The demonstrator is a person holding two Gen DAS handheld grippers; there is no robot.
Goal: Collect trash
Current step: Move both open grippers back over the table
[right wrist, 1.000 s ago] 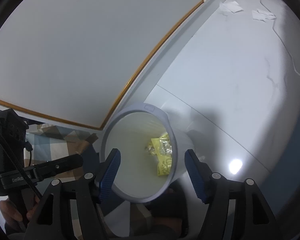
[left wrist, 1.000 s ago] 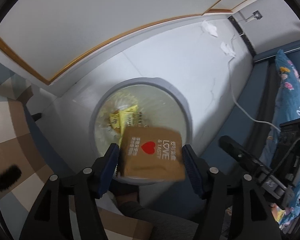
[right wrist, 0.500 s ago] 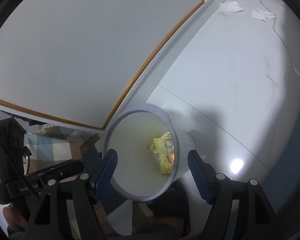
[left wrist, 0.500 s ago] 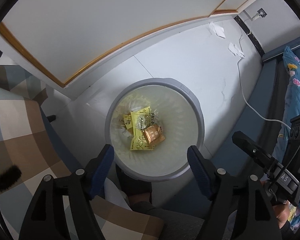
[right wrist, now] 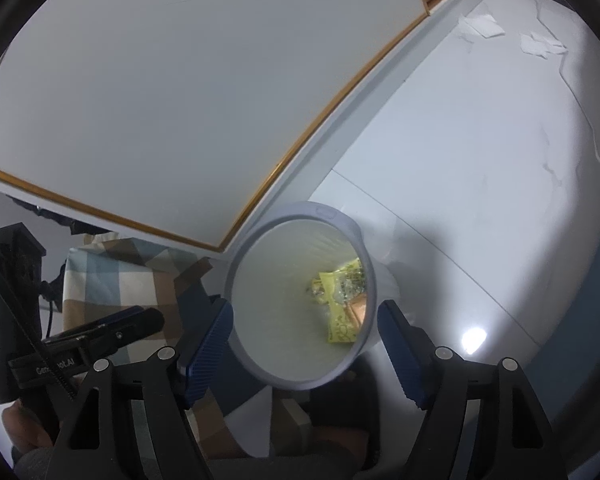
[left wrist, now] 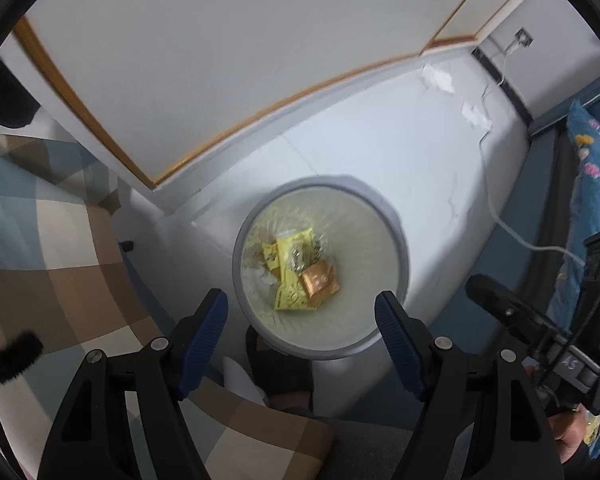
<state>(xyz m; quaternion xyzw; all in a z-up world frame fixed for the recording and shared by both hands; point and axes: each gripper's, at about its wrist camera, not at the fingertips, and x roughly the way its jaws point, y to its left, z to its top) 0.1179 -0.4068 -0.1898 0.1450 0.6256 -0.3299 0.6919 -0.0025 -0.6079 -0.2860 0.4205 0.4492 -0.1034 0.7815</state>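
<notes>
The brown packet (left wrist: 320, 283) that sat between the left gripper (left wrist: 301, 312) jaws a second ago now lies in the bin (left wrist: 396, 216) below them — both grippers' jaws gape empty, the right gripper (right wrist: 305, 334) included — so crumpled tissues (left wrist: 438, 78) far beyond remain.

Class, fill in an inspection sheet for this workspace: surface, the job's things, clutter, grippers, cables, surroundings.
Surface: white tiled floor.
Job's things: round bin holding yellow wrappers and an orange packet.
Clutter: two crumpled papers on the floor near the far wall.
Grippers: left gripper and right gripper open, nothing between the jaws.
Cables: white cable across the floor.
Surroundings: checked cloth, white panel with wooden trim.
</notes>
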